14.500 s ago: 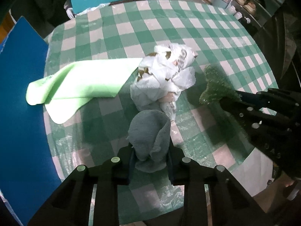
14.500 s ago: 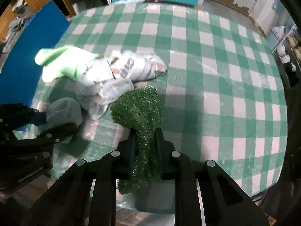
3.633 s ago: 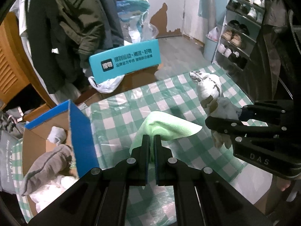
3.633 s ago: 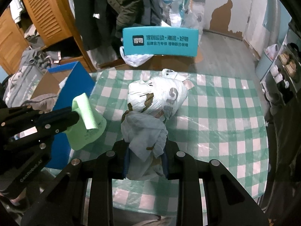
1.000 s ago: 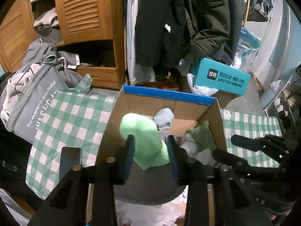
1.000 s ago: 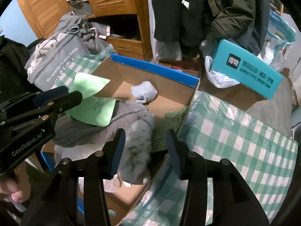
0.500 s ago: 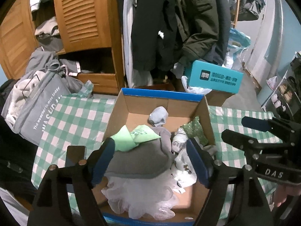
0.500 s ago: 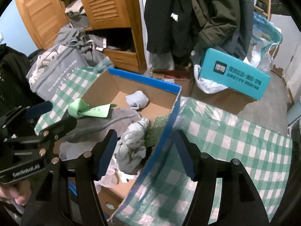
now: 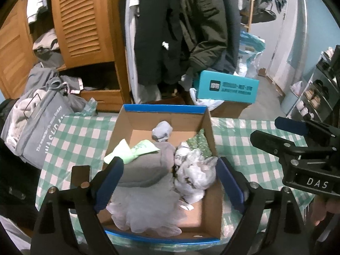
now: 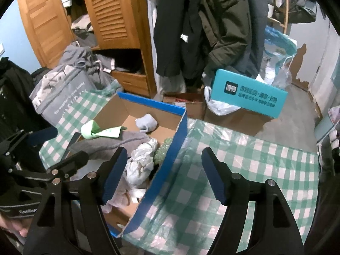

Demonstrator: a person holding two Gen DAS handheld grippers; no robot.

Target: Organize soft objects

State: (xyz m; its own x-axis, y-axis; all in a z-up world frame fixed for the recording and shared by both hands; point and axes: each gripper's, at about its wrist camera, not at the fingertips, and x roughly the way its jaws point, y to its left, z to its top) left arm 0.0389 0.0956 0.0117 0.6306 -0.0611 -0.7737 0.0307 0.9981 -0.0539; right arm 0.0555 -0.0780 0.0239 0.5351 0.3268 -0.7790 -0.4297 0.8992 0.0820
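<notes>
Both grippers, left [image 9: 167,176] and right [image 10: 163,170], hung wide open and empty above the box [image 9: 209,125]; cloth [image 9: 136,149], sock [image 9: 162,130], bag [image 9: 194,170] lay inside. Teal carton [image 10: 248,93] stood behind the box. Only the left view showed the mesh pouf [image 9: 146,210]

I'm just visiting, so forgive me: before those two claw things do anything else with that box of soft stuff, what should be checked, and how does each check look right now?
1. Left gripper empty, jaws wide apart: ok.
2. Right gripper empty, jaws wide apart: ok.
3. Green cloth inside the cardboard box, lying on the grey garment: ok.
4. White plastic bag inside the box, beside the sparkly green cloth: ok.
5. Checkered tablecloth to the right of the box shows no soft item left out: ok for the part in view; the rest, cannot tell.
6. Nothing hanging over the box rim: ok on the sides in view; the near edge is partly hidden, cannot tell.
</notes>
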